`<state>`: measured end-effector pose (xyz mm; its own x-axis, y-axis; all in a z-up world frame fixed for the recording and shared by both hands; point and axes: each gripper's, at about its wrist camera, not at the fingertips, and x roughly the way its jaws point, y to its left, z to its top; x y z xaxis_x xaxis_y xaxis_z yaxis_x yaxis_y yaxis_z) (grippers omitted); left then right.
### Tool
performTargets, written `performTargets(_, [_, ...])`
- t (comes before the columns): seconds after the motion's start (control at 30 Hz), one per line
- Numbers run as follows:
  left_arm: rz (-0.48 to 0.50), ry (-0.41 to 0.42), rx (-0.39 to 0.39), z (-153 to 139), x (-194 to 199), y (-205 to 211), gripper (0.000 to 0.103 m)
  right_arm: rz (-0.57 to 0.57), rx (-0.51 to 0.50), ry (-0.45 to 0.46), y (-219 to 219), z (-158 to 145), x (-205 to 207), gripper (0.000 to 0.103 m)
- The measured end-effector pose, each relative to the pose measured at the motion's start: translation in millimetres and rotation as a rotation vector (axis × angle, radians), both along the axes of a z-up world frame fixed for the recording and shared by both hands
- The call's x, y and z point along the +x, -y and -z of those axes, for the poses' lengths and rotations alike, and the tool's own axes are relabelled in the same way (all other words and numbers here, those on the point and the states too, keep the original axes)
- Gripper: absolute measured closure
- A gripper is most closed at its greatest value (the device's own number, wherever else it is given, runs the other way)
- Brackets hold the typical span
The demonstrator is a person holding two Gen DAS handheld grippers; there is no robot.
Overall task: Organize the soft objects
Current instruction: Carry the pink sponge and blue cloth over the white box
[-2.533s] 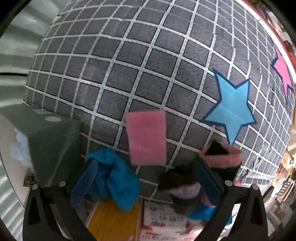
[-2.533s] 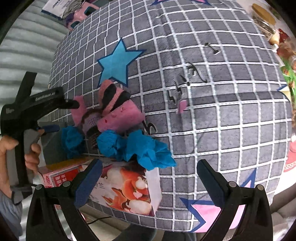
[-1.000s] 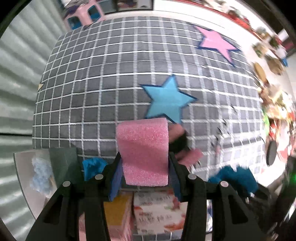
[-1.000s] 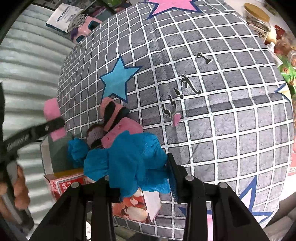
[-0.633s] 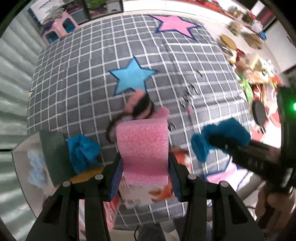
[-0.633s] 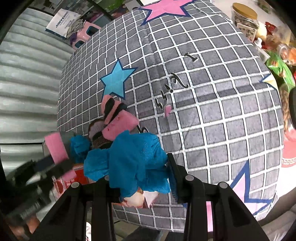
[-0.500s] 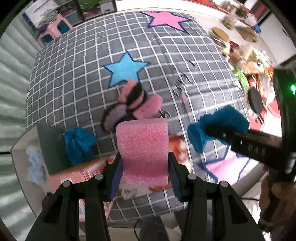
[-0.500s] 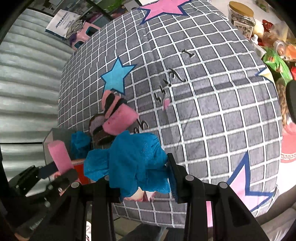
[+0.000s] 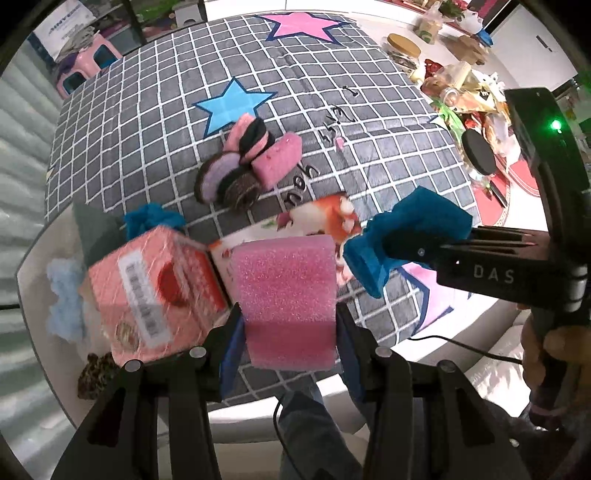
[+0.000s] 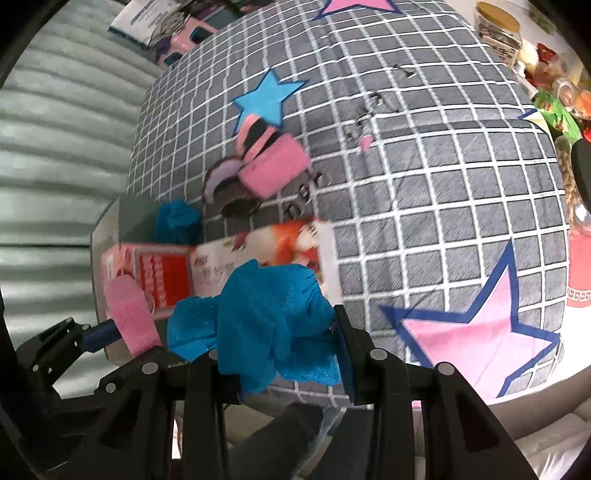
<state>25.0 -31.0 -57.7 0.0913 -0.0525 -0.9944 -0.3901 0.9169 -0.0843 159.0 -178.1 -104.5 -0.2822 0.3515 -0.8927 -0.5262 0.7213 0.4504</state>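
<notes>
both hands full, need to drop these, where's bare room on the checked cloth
Bare cloth lies right of the printed box, up to the near pink star, and beyond the blue star toward the far pink star. Crowded: the sock pile, both boxes, the table's cluttered right edge.

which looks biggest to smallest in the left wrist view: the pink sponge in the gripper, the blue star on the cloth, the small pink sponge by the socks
1. pink sponge, though it sits right at the camera, so its true size is unsure
2. blue star
3. small pink sponge, close to the star in apparent size
</notes>
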Motion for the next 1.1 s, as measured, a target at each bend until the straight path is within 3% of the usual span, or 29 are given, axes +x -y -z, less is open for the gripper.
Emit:
performTargets(0.2, [-0.005, 0.016, 0.007, -5, -34, -3, 0.053, -0.094, -0.010, 0.020, -19, -9, -36, 0.065])
performTargets(0.53, [-0.105, 0.076, 0.043, -25, -103, -28, 0.053, -0.295, 0.006, 0.069, -60, -32, -103, 0.065])
performTargets(1.1, [-0.442, 0.088, 0.136, -31, -225, -98, 0.053, -0.543, 0.064, 0.136, -151, -62, -190, 0.065])
